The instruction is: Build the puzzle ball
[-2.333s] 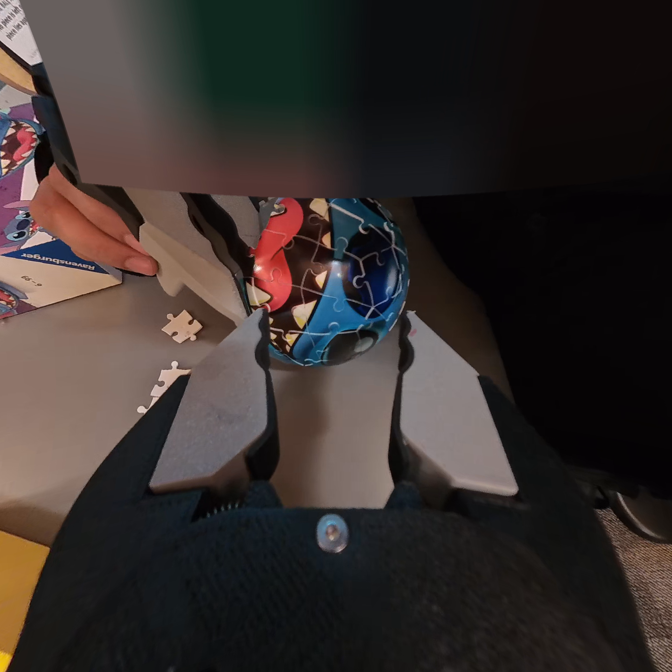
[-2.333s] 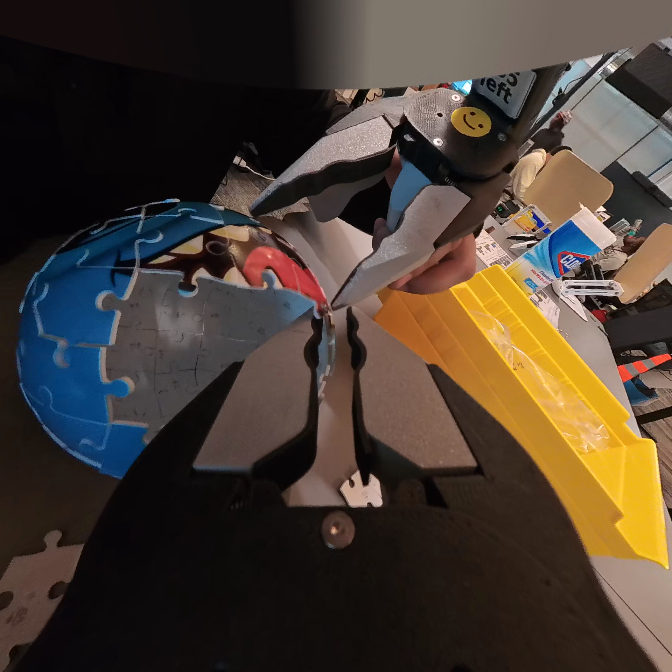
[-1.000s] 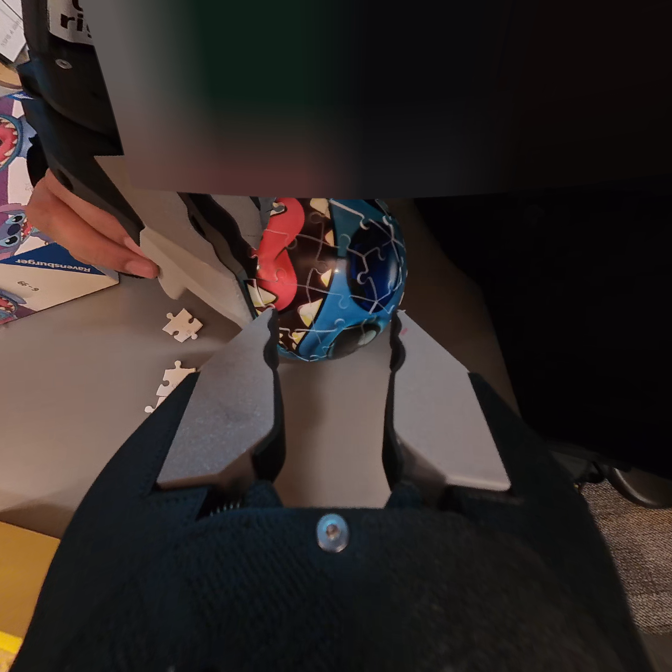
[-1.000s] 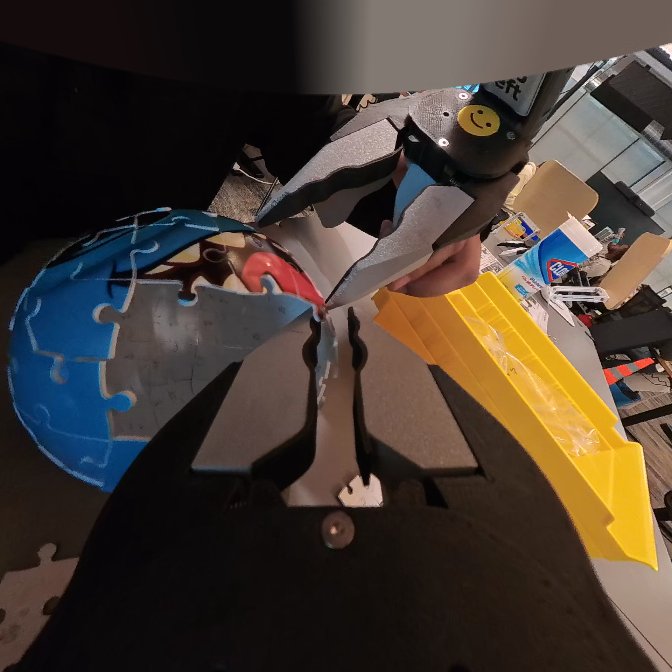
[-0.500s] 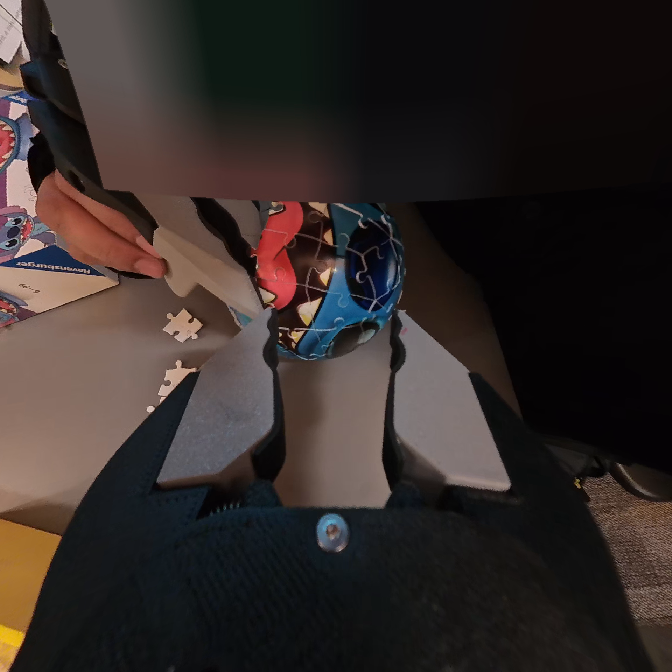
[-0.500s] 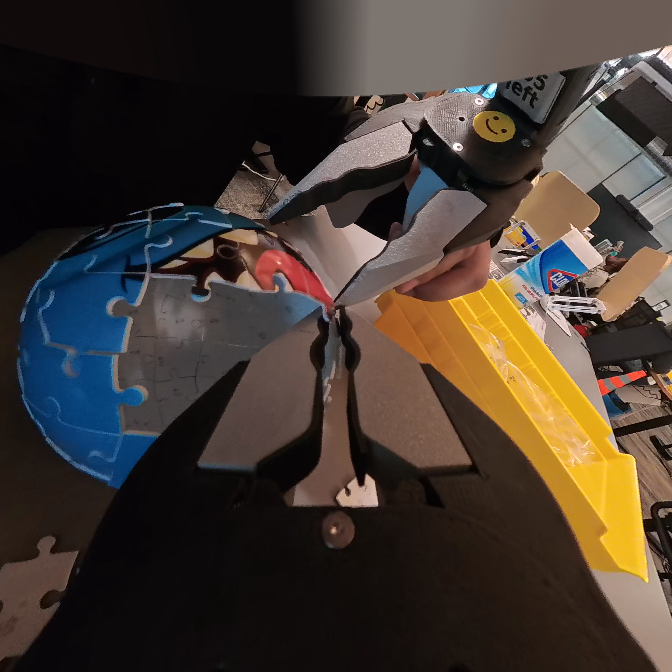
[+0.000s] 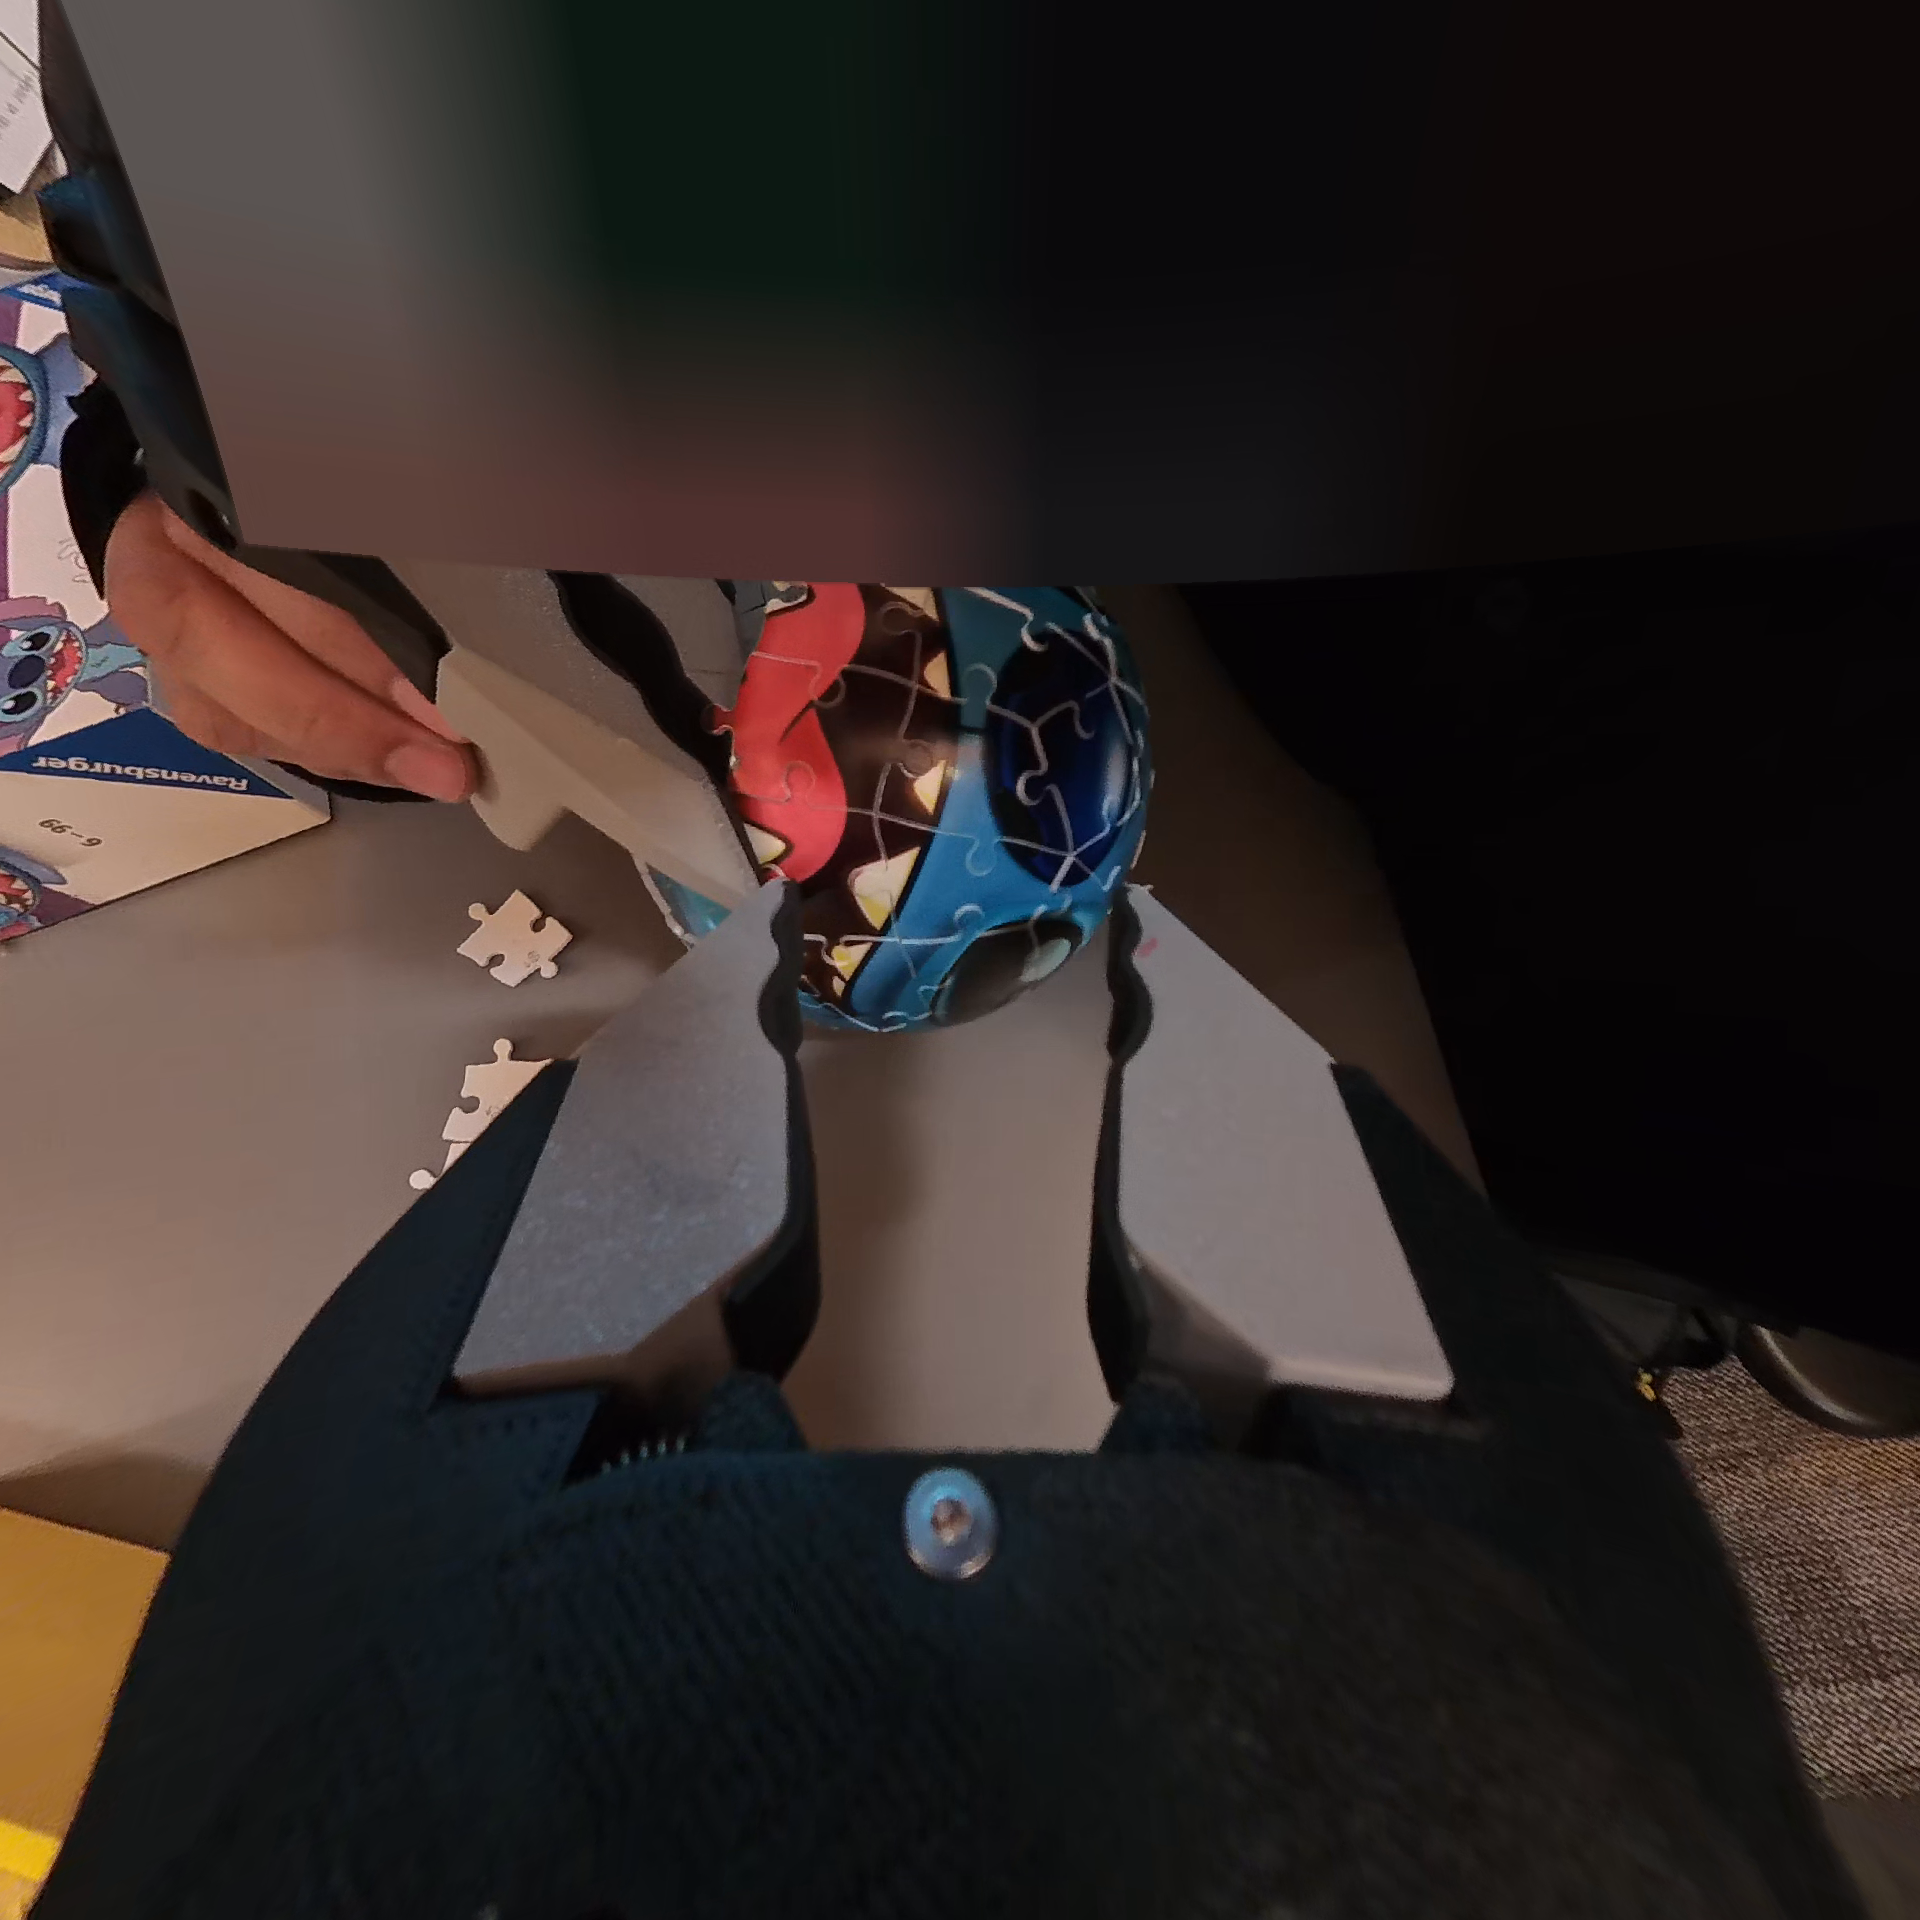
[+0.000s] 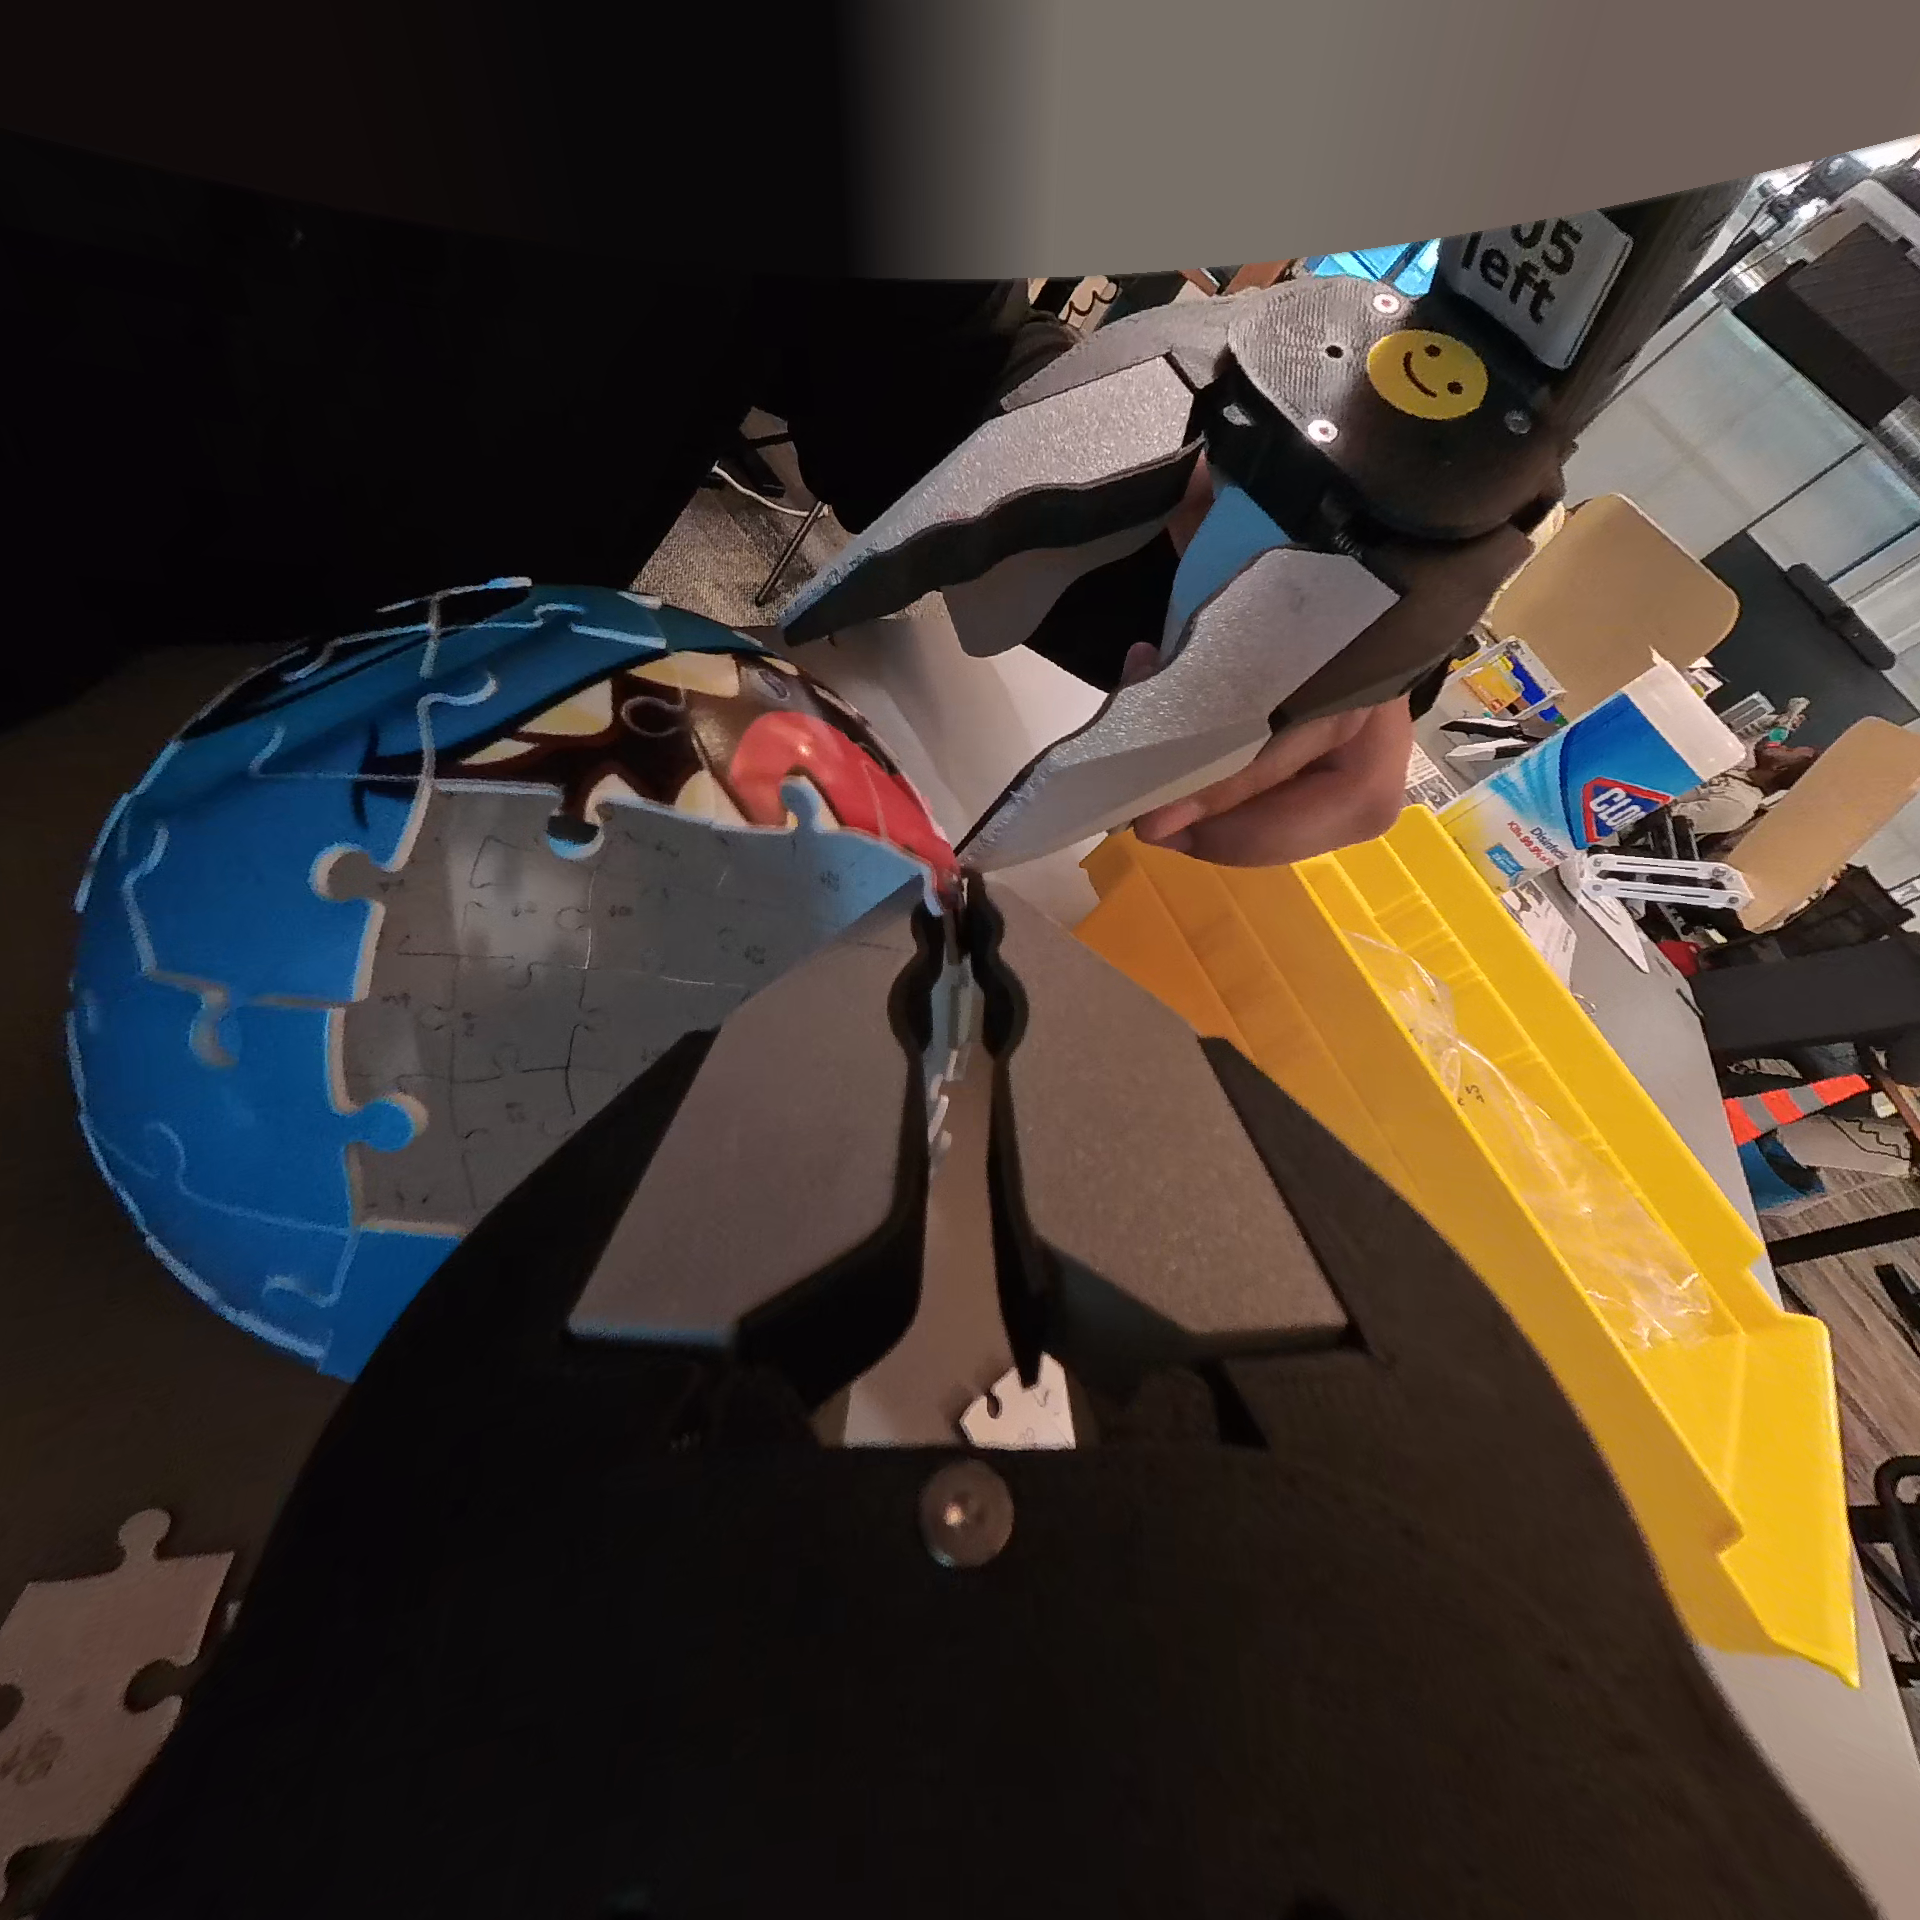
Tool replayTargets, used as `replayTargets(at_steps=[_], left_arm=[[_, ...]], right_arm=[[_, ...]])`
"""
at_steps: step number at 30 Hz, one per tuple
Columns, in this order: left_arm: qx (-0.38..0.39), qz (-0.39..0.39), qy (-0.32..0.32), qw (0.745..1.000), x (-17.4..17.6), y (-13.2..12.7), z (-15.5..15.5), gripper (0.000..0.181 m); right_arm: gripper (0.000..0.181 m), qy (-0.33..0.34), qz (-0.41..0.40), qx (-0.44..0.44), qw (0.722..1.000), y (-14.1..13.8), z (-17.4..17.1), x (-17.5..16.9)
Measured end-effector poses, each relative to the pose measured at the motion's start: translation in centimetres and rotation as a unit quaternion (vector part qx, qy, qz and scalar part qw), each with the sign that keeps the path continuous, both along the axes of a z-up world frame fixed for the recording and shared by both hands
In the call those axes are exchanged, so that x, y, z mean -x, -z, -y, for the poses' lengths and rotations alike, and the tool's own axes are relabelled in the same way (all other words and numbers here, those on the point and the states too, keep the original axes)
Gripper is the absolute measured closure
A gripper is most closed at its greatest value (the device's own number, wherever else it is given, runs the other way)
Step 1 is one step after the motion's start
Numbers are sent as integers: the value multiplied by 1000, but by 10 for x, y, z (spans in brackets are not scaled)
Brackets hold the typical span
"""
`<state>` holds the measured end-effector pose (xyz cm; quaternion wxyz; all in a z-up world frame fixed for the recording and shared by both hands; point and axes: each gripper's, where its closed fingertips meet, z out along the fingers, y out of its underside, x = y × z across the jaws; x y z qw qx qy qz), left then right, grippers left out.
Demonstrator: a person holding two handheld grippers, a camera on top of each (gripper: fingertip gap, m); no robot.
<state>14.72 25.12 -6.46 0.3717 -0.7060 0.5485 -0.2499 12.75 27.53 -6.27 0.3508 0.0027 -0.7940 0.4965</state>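
- The puzzle ball (image 8: 343, 935) sits low over the desk (image 7: 239, 1091), most of its blue shell locked together, with the red tongue and pale teeth of the printed face complete on the side seen from the left wrist view (image 7: 935, 810).
- There is a wide hole in the shell; through it the grey inside of the pieces opposite shows, so by my reckoning the build is well past halfway, with a cluster of pieces to go.
- The right hand-held gripper (image 8: 961, 935) has its jaws squeezed nearly together on the ball's rim, at the hole's edge beside the red patch.
- The left hand-held gripper (image 7: 951, 914) has its jaws set wide, straddling the ball's lower part; whether they actually press on it, I cannot tell.
- Loose pieces wait face-down: a puzzle piece (image 7: 516, 937) lies just beside the ball, and another piece (image 8: 94, 1683) lies nearer the right camera.
- Farther out: the puzzle box (image 7: 94, 790), then a yellow bin (image 8: 1507, 1143) holding a clear plastic bag (image 8: 1558, 1174).
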Motion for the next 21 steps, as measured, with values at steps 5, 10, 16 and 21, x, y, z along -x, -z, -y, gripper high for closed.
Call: replayTargets(at_steps=[5, 10, 16, 21], left_arm=[[4, -7, 1, 1000, 2, 3, 2, 121], [6, -3, -13, 1000, 8, 2, 3, 119], [-17, 57, -53, 997, 18, -20, 8, 117], [-49, 132, -92, 986, 29, -43, 21, 115]], right_arm=[[181, 2, -3, 3, 1000, 0, 0, 0], [170, 5, -7, 2, 1000, -3, -1, 0], [164, 22, -13, -10, 1000, -8, -12, -1], [158, 44, -7, -22, 999, -13, -26, -7]])
